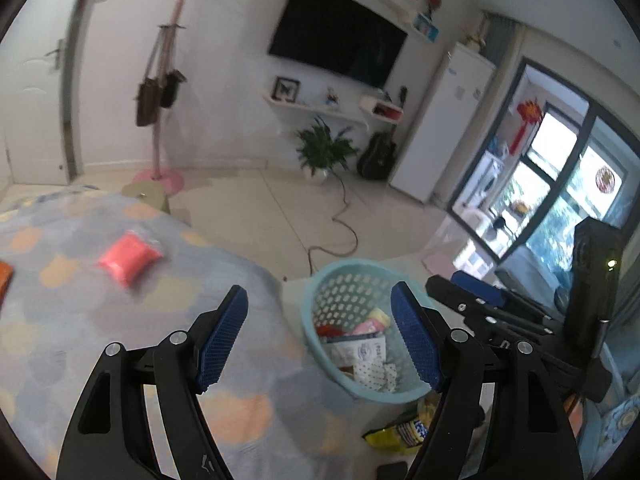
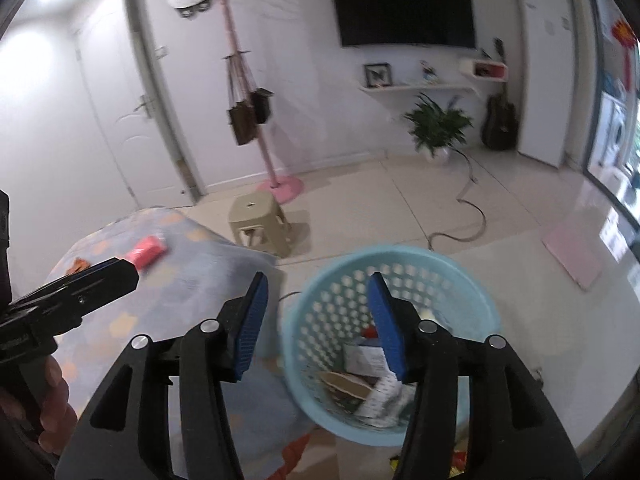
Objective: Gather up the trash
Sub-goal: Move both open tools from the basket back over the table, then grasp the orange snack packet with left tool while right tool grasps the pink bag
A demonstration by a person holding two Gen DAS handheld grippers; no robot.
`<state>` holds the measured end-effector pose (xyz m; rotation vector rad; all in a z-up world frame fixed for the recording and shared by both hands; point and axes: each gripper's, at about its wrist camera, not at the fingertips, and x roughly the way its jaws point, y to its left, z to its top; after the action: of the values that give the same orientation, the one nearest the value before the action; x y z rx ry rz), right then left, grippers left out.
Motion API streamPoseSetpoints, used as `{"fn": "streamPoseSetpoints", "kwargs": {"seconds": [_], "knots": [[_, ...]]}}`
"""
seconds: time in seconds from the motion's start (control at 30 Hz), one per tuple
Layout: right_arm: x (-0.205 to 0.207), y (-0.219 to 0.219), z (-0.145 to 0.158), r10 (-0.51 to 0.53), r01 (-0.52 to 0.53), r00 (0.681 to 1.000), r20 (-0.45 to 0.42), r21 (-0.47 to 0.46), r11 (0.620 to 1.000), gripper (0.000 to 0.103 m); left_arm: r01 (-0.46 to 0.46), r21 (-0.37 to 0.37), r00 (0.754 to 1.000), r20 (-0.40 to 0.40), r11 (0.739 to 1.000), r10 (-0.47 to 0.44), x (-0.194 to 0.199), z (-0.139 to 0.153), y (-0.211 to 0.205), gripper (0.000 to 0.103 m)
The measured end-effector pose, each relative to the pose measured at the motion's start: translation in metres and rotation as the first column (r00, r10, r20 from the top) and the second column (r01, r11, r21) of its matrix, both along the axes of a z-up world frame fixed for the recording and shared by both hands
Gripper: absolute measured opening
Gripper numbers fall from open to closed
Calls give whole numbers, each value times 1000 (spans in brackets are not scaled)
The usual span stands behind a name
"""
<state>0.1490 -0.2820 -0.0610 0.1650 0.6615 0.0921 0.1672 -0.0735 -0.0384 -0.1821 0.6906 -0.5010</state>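
A light blue perforated basket (image 1: 320, 300) (image 2: 460, 280) stands on the floor beside the bed and holds several wrappers and packets. A pink-red packet (image 1: 129, 258) (image 2: 146, 251) lies on the patterned bed cover. An orange wrapper (image 1: 4, 278) (image 2: 78, 266) lies at the cover's left edge. A yellow snack bag (image 1: 400, 432) lies below the basket. My left gripper (image 1: 320, 340) is open and empty, over the bed edge by the basket. My right gripper (image 2: 318, 324) is open and empty, above the basket's left rim.
The bed cover (image 1: 120, 340) fills the lower left. A beige stool (image 2: 258, 220) and a pink coat stand (image 2: 280, 188) are beyond the bed. A cable (image 1: 340, 236) runs across the tiled floor to a potted plant (image 1: 324, 150). A pink mat (image 2: 572, 256) lies at the right.
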Motion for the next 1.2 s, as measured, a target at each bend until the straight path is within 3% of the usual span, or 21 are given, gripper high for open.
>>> {"fn": "streamPoseSetpoints", "kwargs": {"seconds": [0.17,0.23,0.3,0.53,0.67,0.83,1.1,1.2], "knots": [[5,41,12,90,-90,996,18,2,996,52,-104,-12,992,70,994,105,-19,23,59,73],[9,61,15,125,-125,992,21,-1,992,56,-152,-8,985,86,988,153,-25,29,80,73],[12,84,16,153,-152,988,23,-26,988,68,-202,-9,975,97,979,202,-30,34,106,73],[34,153,15,271,-271,963,-9,-45,962,71,-350,6,935,71,937,349,-31,35,191,76],[50,187,4,327,-329,943,-62,-21,944,71,-413,74,911,42,908,411,-25,21,235,81],[82,219,-31,349,-347,918,-187,44,937,71,-451,188,887,-13,872,462,-10,-7,275,81],[108,225,-65,325,-308,902,-284,105,946,71,-429,203,879,-130,880,459,26,-40,296,81],[112,228,-66,327,-311,903,-278,100,945,71,-411,220,881,-154,884,448,35,-50,292,81]]}}
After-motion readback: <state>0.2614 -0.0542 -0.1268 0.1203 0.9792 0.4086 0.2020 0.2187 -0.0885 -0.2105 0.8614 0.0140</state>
